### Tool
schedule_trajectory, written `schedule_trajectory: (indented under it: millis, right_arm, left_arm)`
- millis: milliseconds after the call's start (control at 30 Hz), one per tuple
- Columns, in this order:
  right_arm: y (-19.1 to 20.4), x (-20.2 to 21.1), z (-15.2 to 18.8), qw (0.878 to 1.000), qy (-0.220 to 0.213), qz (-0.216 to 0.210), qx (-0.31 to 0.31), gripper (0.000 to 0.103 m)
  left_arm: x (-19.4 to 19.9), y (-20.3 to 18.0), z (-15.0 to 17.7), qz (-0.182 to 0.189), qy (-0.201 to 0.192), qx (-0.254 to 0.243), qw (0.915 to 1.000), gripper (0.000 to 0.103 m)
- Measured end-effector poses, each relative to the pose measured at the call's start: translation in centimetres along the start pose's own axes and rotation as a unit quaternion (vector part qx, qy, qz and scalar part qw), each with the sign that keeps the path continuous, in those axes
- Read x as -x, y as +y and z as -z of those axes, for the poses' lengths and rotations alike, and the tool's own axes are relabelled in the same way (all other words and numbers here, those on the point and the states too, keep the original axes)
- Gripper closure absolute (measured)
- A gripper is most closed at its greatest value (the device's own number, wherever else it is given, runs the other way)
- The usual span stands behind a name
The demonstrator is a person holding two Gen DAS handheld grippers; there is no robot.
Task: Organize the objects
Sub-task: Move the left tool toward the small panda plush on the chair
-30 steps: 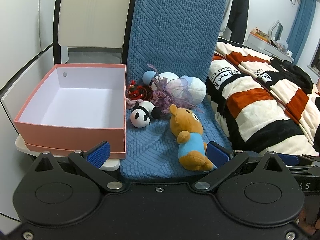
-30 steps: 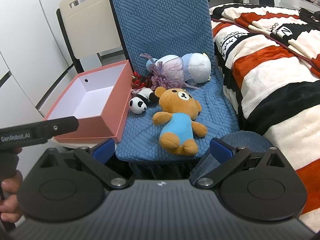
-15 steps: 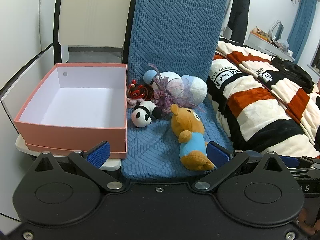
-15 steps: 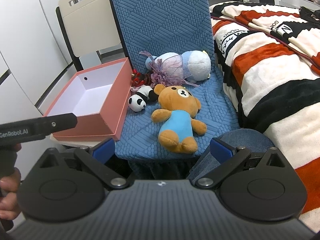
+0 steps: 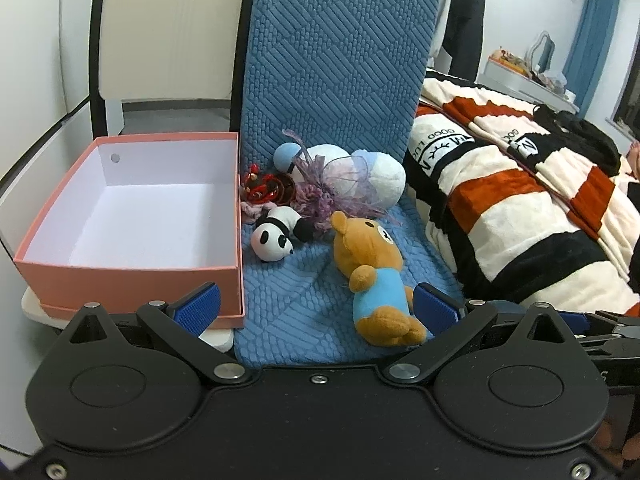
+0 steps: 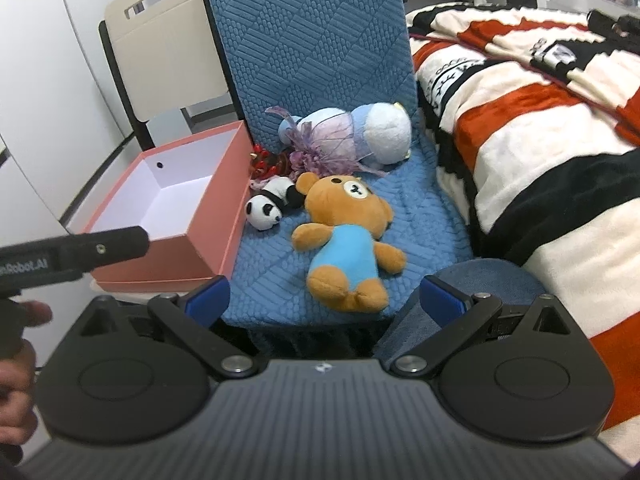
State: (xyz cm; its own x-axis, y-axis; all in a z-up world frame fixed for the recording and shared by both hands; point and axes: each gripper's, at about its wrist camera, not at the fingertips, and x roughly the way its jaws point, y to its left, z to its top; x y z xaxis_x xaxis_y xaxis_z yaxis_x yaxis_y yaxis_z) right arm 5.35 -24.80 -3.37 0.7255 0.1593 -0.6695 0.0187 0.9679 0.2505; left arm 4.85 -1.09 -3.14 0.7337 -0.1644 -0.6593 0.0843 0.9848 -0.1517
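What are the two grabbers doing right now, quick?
Left gripper: open, holding nothing, short of the bear.
Right gripper: open, holding nothing, its fingers either side of the bear's feet in its view.

Bright, even light; fisheye-warped edges

Left gripper [image 5: 316, 310] held level, blue-padded fingers [image 5: 198, 307] spread wide, gripping nothing. Right gripper [image 6: 325, 294] likewise level and spread wide, nothing between its pads [image 6: 442, 294]. Person's hand [image 6: 16, 360] wrapped on the left gripper's handle, low left in the right wrist view.
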Motion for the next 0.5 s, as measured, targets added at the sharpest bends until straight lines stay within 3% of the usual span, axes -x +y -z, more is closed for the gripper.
schedule_trajectory:
  millis: [500]
  right_arm:
    - [-2.2,-5.8,0.6,1.000,-0.003,-0.006,-0.024,0.001]
  left_arm:
    - [-7.2,-1.9,-1.6,-0.010,0.021,-0.072,0.9971,0.002]
